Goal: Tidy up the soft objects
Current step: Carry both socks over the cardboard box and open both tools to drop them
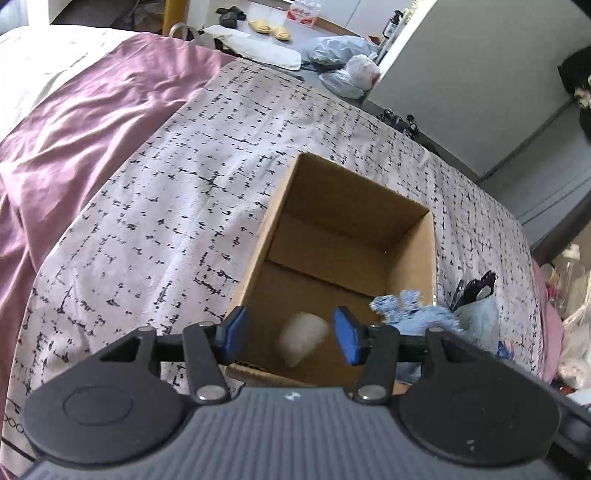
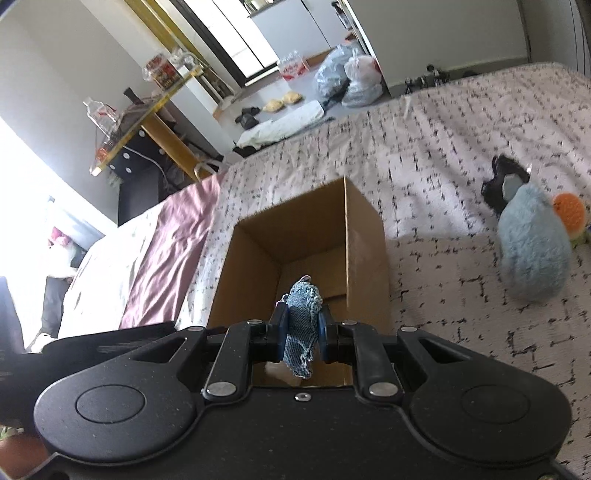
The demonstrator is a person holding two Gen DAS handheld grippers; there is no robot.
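An open cardboard box stands on the bed, on a white cover printed with black dashes. A mauve sheet lies over the bed's far-left part, toward the head.

Left gripper: it hangs over the near edge of the box, pointing steeply down into it. Its 2 blue pads stand spread, with clear space on both sides. A small white soft object, blurred, shows between them without touching either pad; whether it rests on the box floor or is in the air cannot be told.

Right gripper: it is also over the near edge of the box, angled down toward the interior. Its jaws are pressed together on a blue knitted soft item, pinched at mid-length, with 1 end standing above the pads and the other hanging below. From the left wrist view the same blue knitted item shows at the box's near-right corner.

Remaining on the bed: 1 pale blue plush toy with an orange patch and a black part, lying on the cover to the right of the box, apart from it.

Beyond the foot of the bed, on the floor: 2 filled plastic bags, 1 pair of yellow slippers and a white cushion.
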